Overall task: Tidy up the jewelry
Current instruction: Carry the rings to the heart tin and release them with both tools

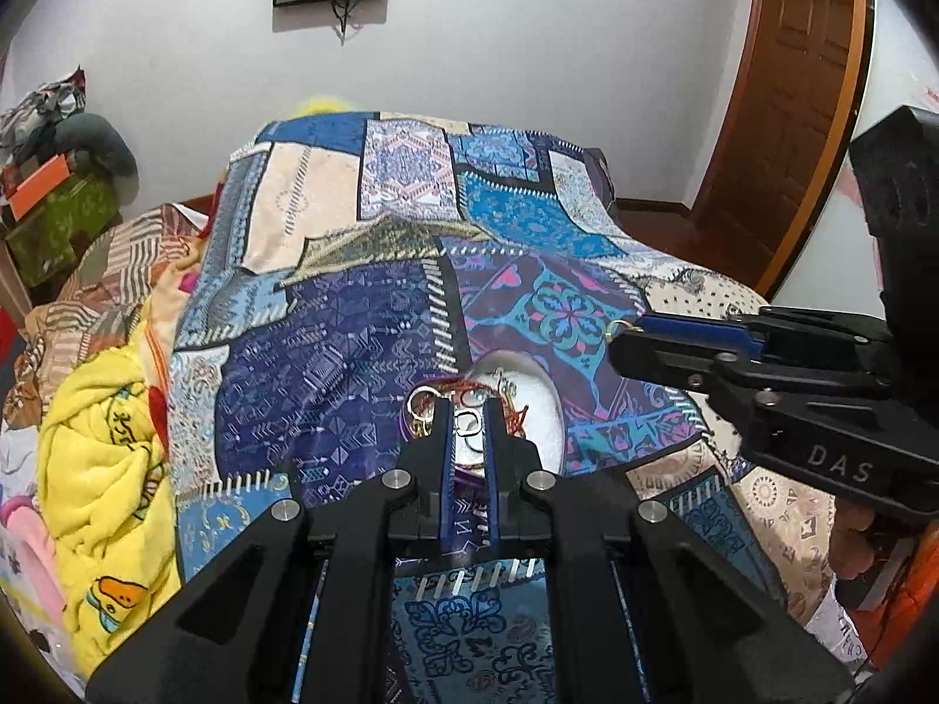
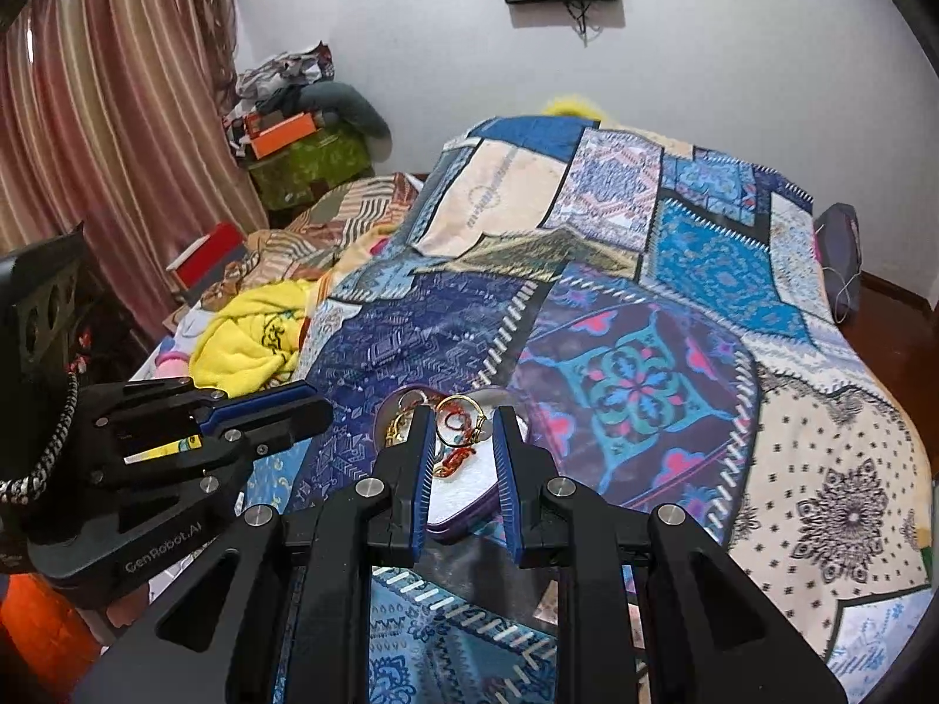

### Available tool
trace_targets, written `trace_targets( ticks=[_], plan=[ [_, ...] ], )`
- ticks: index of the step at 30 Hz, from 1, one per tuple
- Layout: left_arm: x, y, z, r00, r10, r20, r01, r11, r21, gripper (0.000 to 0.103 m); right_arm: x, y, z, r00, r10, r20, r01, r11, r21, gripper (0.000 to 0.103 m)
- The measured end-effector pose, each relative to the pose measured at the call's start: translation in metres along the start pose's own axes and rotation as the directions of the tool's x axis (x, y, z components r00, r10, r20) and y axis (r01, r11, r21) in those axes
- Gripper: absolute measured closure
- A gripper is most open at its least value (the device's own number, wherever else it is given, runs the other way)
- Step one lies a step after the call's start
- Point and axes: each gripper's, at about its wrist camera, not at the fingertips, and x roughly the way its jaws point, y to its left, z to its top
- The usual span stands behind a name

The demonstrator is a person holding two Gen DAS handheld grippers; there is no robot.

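Note:
A heart-shaped purple tray [image 2: 469, 519] with a white lining lies on the patchwork bedspread and holds tangled jewelry: gold rings, a red-orange cord and chains [image 2: 455, 419]. It also shows in the left wrist view [image 1: 546, 405]. My left gripper [image 1: 468, 410] hovers over the tray with its jaws a narrow gap apart around a small ring [image 1: 468, 422]. My right gripper [image 2: 463, 416] is open above the tray, its fingers either side of the jewelry. In the left wrist view the right gripper [image 1: 622, 331] has a gold ring [image 1: 617, 327] at its tip.
The patchwork bedspread [image 2: 645, 293] covers the bed. A yellow blanket [image 1: 100, 457] lies bunched at the left. Boxes and clothes [image 2: 293, 135] are stacked in the far left corner. A wooden door [image 1: 780, 105] stands at the right.

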Motion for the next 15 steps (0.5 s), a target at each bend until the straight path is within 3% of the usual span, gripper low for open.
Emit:
trace_targets(
  ticks=[15],
  plan=[
    [0.047,0.002,-0.013,0.995,-0.057,-0.086,0.057,0.998,0.001,0.096,0.051,-0.013,-0.006,0.995,0.013,-0.102,-0.011,1.0,0.027,0.085]
  ],
)
